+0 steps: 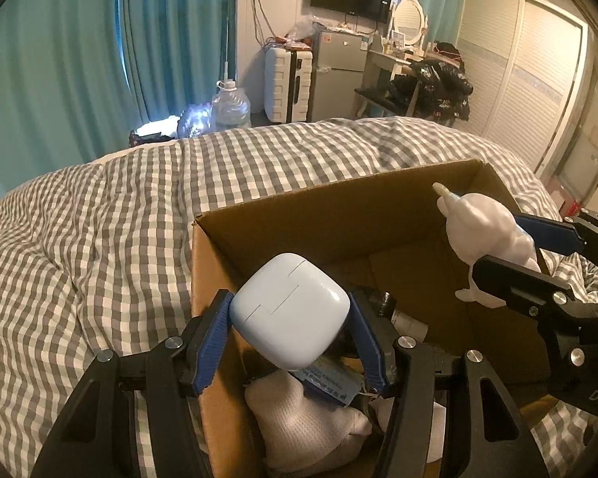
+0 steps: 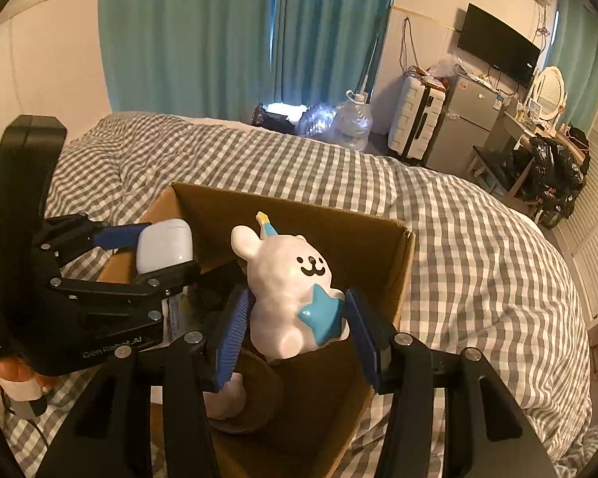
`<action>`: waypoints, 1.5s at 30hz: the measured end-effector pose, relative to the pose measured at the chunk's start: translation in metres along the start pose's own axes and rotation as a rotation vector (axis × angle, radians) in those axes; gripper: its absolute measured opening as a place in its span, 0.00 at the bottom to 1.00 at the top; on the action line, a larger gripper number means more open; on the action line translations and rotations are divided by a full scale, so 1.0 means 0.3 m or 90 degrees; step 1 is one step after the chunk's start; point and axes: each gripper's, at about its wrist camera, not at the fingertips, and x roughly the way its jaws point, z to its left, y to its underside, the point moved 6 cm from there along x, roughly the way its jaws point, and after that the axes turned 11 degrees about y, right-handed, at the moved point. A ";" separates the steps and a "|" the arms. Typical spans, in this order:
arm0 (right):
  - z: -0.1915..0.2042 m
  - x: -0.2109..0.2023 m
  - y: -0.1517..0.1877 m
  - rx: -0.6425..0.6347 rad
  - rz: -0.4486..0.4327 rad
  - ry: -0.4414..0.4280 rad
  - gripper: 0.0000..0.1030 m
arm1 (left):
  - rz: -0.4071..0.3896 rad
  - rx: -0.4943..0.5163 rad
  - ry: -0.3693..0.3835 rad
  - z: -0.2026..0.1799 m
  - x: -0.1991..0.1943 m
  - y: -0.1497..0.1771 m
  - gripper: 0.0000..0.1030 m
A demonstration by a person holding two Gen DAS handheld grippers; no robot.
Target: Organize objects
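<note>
An open cardboard box (image 1: 323, 215) (image 2: 295, 207) sits on a grey checked duvet. My left gripper (image 1: 291, 318) is shut on a pale blue earbud case (image 1: 289, 310) and holds it above the box's left side; it also shows in the right wrist view (image 2: 163, 245). My right gripper (image 2: 295, 318) is shut on a white bear figurine (image 2: 291, 290) with a blue star, held over the box; it shows in the left wrist view (image 1: 486, 231) at the box's right wall. Inside the box lie a white cloth (image 1: 303, 418), a blue packet (image 1: 331, 382) and dark items.
The checked duvet (image 1: 99, 239) (image 2: 478, 259) covers the bed all around the box. Beyond the bed stand teal curtains (image 1: 79, 59), a water jug (image 1: 229, 107), a white suitcase (image 1: 287, 79), a small fridge (image 1: 339, 75) and a dressing table.
</note>
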 end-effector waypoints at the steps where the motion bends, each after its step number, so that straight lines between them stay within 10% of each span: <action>1: 0.002 -0.007 -0.005 0.000 -0.005 0.000 0.48 | -0.003 0.000 0.001 -0.001 -0.002 -0.001 0.58; 18: -0.089 -0.241 -0.074 0.036 -0.093 0.051 0.67 | -0.101 -0.007 -0.009 -0.037 -0.250 -0.076 0.85; 45: -0.158 -0.755 -0.075 0.103 -0.233 0.100 0.86 | -0.261 0.048 -0.077 -0.195 -0.805 -0.079 0.98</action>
